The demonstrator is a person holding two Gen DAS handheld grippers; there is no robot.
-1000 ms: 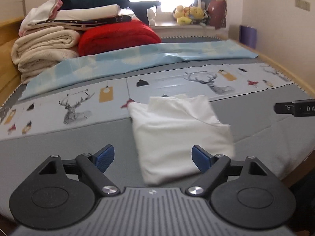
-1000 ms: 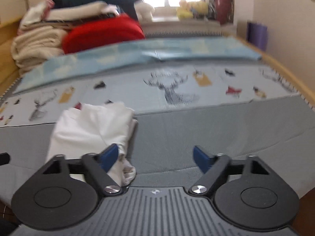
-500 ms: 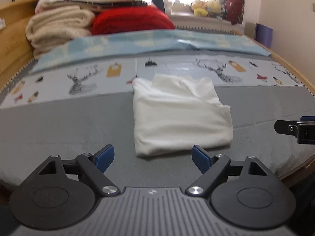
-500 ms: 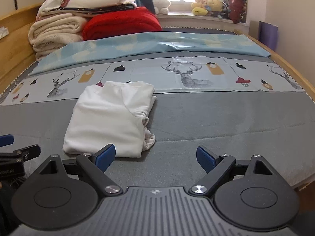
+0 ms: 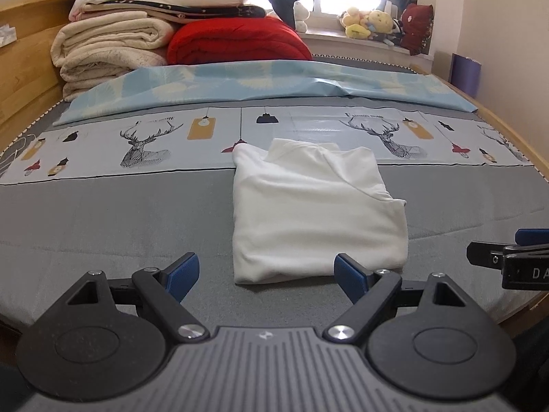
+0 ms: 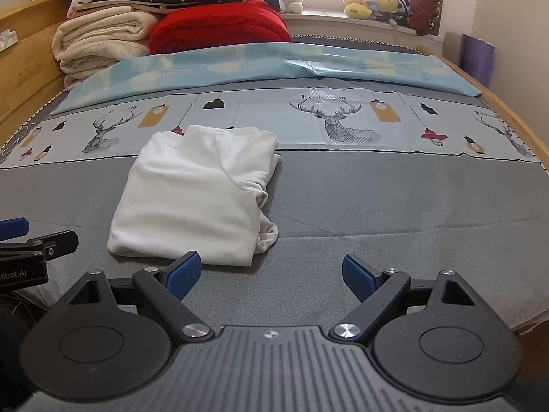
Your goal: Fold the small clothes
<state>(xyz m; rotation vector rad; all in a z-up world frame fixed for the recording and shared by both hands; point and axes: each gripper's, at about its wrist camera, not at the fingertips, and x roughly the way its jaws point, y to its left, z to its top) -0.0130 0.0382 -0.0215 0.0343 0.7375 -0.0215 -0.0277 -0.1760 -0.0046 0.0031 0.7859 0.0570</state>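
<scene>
Folded white garment (image 5: 315, 206) on grey bed (image 5: 113, 219), both grippers' jaws spread (empty), blankets (image 5: 109, 48) behind.

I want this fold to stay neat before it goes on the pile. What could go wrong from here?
1. The white folded garment has a loose bunched bit sticking out at its near right corner; lifting there would likely undo the fold.
2. Both the left hand-held gripper and the right hand-held gripper are open and off the cloth; a one-sided pinch may let layers slide.
3. It lies near the front edge of the grey bedcover.
</scene>
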